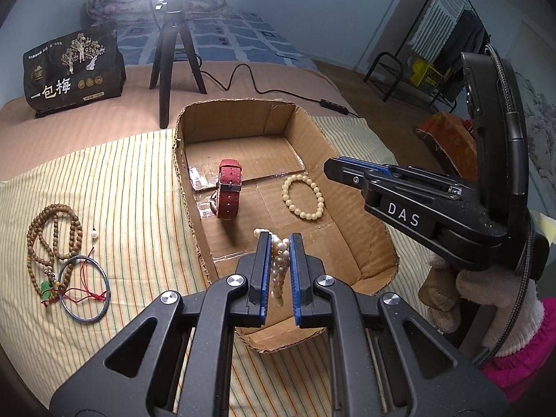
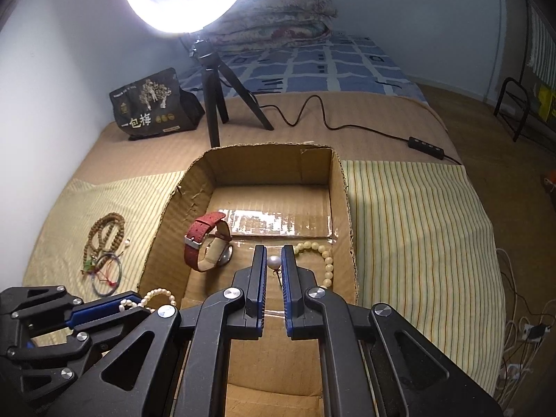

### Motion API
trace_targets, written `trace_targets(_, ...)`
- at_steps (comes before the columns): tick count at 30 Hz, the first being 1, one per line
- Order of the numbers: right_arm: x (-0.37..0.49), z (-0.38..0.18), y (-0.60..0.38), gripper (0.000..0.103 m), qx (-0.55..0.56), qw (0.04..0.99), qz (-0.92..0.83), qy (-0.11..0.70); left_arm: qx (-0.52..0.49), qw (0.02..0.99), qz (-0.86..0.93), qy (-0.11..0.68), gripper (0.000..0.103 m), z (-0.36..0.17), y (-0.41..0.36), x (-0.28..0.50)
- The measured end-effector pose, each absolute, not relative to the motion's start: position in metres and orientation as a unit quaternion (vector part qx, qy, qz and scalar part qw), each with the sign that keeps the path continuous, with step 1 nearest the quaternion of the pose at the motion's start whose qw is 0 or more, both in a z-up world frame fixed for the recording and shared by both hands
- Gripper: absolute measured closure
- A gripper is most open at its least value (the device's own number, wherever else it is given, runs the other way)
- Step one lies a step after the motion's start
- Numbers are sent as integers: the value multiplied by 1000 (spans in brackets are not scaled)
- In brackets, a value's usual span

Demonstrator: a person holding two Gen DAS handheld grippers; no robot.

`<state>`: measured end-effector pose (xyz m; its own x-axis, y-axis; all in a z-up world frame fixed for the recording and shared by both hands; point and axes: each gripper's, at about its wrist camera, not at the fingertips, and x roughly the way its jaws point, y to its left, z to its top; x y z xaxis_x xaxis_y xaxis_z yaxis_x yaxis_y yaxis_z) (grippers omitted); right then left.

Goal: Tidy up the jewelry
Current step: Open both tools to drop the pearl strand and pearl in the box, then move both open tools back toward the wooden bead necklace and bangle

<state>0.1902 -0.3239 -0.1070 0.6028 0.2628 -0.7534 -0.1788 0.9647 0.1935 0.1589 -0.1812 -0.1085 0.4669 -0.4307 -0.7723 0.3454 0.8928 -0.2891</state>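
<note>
An open cardboard box (image 1: 314,128) (image 2: 342,187) sits on a striped cloth. Inside lie a red-strapped watch (image 1: 227,189) (image 2: 205,243) and a cream bead bracelet (image 1: 303,191) (image 2: 325,260). My left gripper (image 1: 279,243) is shut on a white pearl strand (image 1: 279,264) that hangs over the box's near end; it shows in the right wrist view (image 2: 153,299) too. My right gripper (image 2: 273,253) is shut on a pearl earring (image 2: 274,262) above the box floor. On the cloth at left lie a brown bead necklace (image 1: 52,236) (image 2: 104,236), a dark bangle (image 1: 84,288) (image 2: 107,276) and a loose pearl (image 1: 93,233).
A ring light on a black tripod (image 1: 170,55) (image 2: 215,93) stands behind the box, its cable (image 2: 312,114) running right. A black printed bag (image 1: 73,69) (image 2: 153,104) stands at the back left. A folded quilt (image 2: 278,17) lies on the bed beyond.
</note>
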Motion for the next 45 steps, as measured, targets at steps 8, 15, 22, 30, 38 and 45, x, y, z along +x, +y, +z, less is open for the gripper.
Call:
trace_targets(8,191,-108,-324,96,45,893,121,431,-47,858,-225,460,95,-109,-180,160)
trace_targets(15,192,-108,-325,56,42,894,113,431,-41,866,-211,451,51,-106,-177,157)
trace_targets(22,191,-107,-327,37,40,898,101,426,-39,869,-204,448,38,-104,-175,157)
trace_targets(30,187,-104,-327,32,41,901,97,422,-33,873,-200,444,34,-100,-172,153)
trace_targets(38,182,-99,-326,30,45,902,98,418,-28,875,-197,441,32,-97,-165,148)
trace_targets(45,178,-92,-319,26,52,905,106,409,-27,878,-188,440,32,-95,-149,144)
